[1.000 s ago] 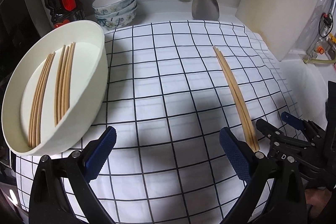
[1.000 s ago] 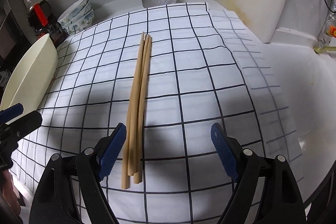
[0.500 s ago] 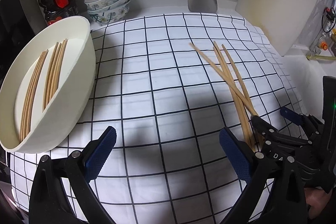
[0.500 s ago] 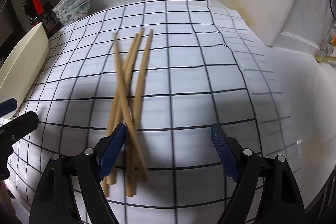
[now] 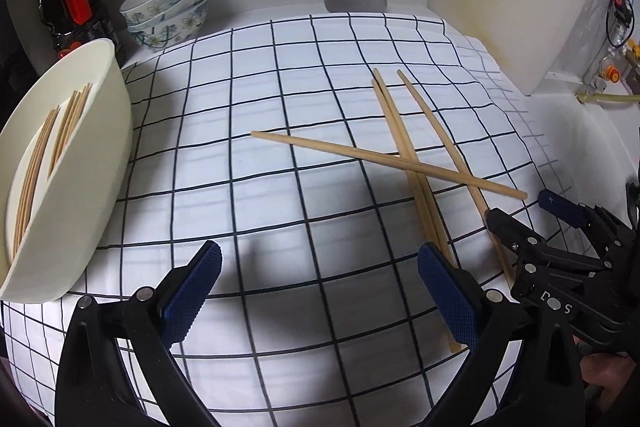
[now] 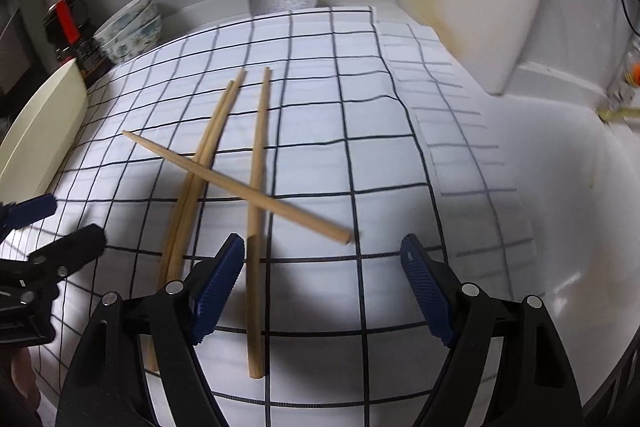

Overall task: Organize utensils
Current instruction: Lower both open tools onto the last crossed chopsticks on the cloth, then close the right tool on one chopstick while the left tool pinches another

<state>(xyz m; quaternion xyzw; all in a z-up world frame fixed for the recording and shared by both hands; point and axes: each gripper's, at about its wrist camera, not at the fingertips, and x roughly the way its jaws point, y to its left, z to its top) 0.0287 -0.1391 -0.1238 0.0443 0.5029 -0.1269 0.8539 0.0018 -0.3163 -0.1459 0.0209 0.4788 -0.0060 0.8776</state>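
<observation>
Right tool (image 6: 322, 289): jaws wide apart and just closing a little; nothing gripped. One loose chopstick (image 6: 256, 227) lies between the blue pads, close beside the left pad (image 6: 218, 289), with its near end under the tool; whether the pad touches it I cannot tell.
Right tool pose: tilted steeply down toward the checked cloth (image 6: 360, 107) on the counter.
Left tool (image 5: 320, 301): jaws wide apart, holding nothing, only cloth between the pads.
Left tool pose: tilted steeply down, just left of the right tool, whose black fingers (image 5: 516, 231) show at its right edge.
Chopsticks (image 5: 404, 155): four loose on the cloth ahead of the right tool; two lie together, one lies apart to their right, and one lies crosswise over them.
White basin (image 5: 100, 163): far left of the left tool, tilted, with more chopsticks (image 5: 44, 155) inside.
</observation>
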